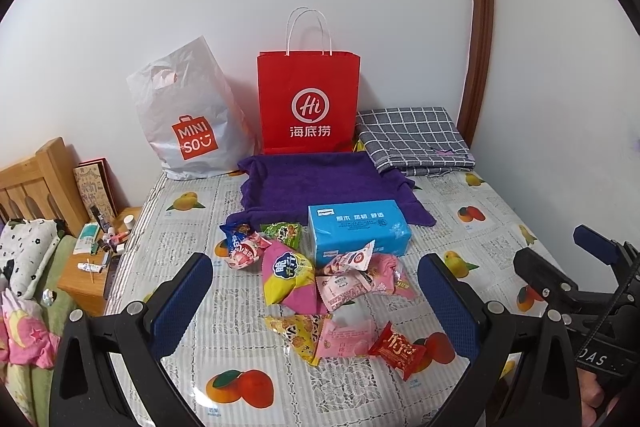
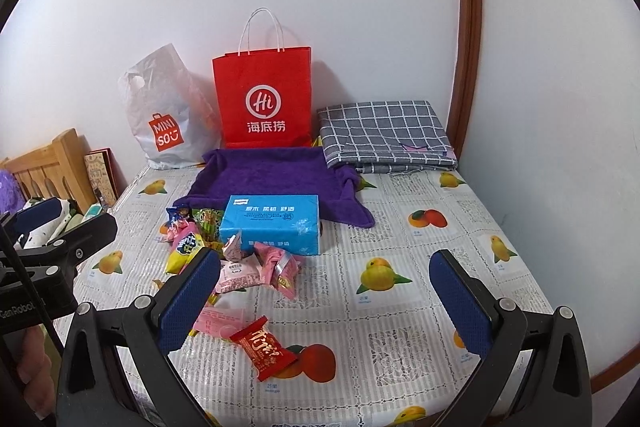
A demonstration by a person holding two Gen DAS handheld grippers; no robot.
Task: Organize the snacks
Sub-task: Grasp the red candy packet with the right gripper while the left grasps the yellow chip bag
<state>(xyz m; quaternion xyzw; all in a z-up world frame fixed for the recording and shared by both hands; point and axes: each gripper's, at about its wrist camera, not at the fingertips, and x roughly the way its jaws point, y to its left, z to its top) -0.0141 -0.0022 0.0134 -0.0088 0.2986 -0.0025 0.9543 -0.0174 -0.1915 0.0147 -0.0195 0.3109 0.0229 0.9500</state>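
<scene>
I hold my left gripper (image 1: 316, 301) above the fruit-print tablecloth (image 1: 460, 195) with its blue-padded fingers (image 1: 182, 301) spread wide and nothing between them, and my right gripper (image 2: 326, 297) hangs beside it just as wide open and just as empty. The pile of snacks (image 1: 320, 283) lies straight ahead of my left gripper, framed between its two fingers, while from my right gripper it sits off to the left, partly behind my left finger pad. Nearest to me is a red wrapped candy (image 2: 264, 349), lying just beside a pale pink packet (image 1: 344, 341) and a yellow patterned packet (image 1: 298, 337). Beyond them a pink and yellow chip bag (image 1: 286, 277) leans among several small pink sachets (image 1: 352, 279), and farther on I see a green packet (image 1: 284, 233) and a blue packet (image 1: 236, 233) at the far left of the heap. A blue tissue pack (image 1: 358, 229) rests just behind the pile, touching the nearest pink sachets, with its back edge on a purple towel (image 1: 316, 181). Well beyond that, against the wall, a red paper bag (image 1: 308, 103) stands upright with a white Miniso plastic bag (image 1: 188, 115) leaning at its left and a folded grey checked cloth (image 1: 416, 139) lying at its right
</scene>
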